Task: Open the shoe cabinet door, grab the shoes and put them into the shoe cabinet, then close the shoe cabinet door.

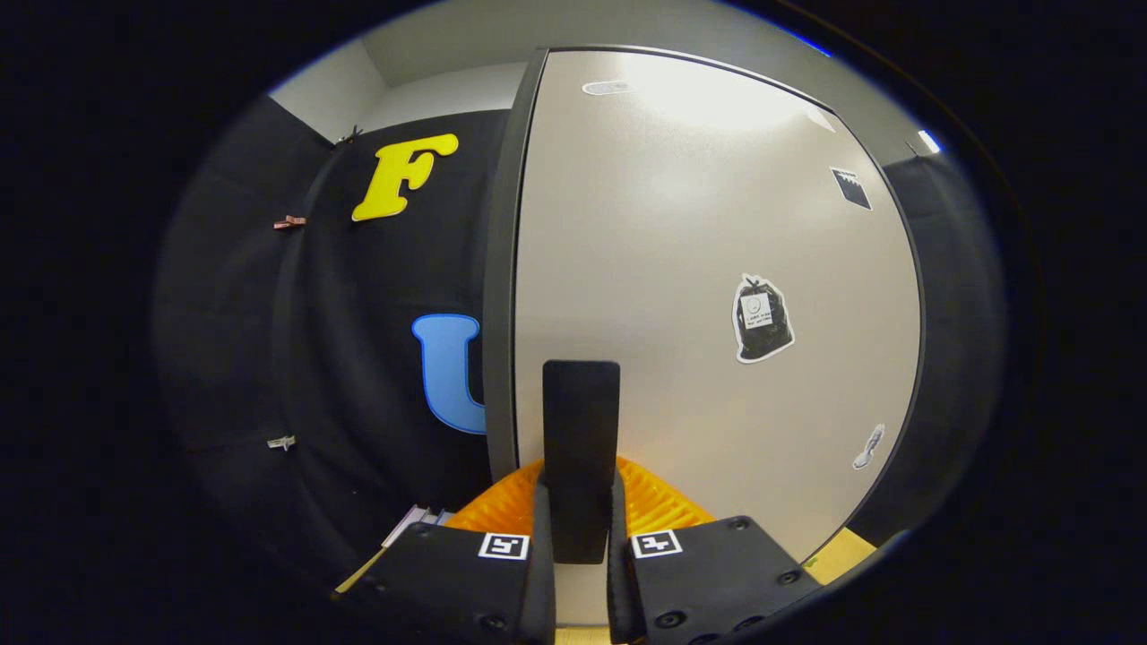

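Observation:
The shoe cabinet door (699, 269) is a tall pale panel with a dark side edge (502, 269) that stands close in front of me. A flat black upright handle (581, 421) sticks out from the door near that edge. My gripper (581, 502) is shut on the handle, one finger pressing on each side of its lower part. The handle's top rises above the fingertips. The dark side edge is turned towards me, and I cannot tell how far the door is swung.
Stickers mark the door: a black bag shape (762, 318) right of the handle and a small one (867, 446) lower down. The black cloth wall (358, 358) lies beyond the door's edge. Below, a strip of light wood (842, 555) and some papers (417, 520).

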The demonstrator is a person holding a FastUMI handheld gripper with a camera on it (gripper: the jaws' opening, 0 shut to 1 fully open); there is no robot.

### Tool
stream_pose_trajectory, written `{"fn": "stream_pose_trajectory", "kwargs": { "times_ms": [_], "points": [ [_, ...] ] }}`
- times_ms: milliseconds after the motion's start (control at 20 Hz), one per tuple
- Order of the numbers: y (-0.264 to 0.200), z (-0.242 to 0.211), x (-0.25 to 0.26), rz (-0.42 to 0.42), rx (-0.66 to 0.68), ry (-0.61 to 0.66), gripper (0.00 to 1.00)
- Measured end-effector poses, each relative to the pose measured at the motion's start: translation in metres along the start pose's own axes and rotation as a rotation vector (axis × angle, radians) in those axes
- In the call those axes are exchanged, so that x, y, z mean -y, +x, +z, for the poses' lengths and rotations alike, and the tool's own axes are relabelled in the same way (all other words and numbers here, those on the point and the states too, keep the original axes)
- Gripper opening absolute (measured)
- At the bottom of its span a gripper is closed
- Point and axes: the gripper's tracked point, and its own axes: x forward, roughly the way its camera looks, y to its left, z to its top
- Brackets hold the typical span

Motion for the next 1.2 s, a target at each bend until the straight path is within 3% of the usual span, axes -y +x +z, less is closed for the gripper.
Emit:
{"fn": "stream_pose_trajectory", "kwargs": {
  "times_ms": [150,200,450,1200],
  "points": [
    [-0.013,0.001,-0.001,0.048,-0.015,0.017,0.27],
    [-0.019,0.000,-0.002,0.062,-0.012,0.017,0.20],
    [-0.065,0.003,0.007,0.128,-0.019,0.045,0.19],
    [-0.189,0.010,0.086,0.166,-0.022,0.081,0.19]
  ]
}}
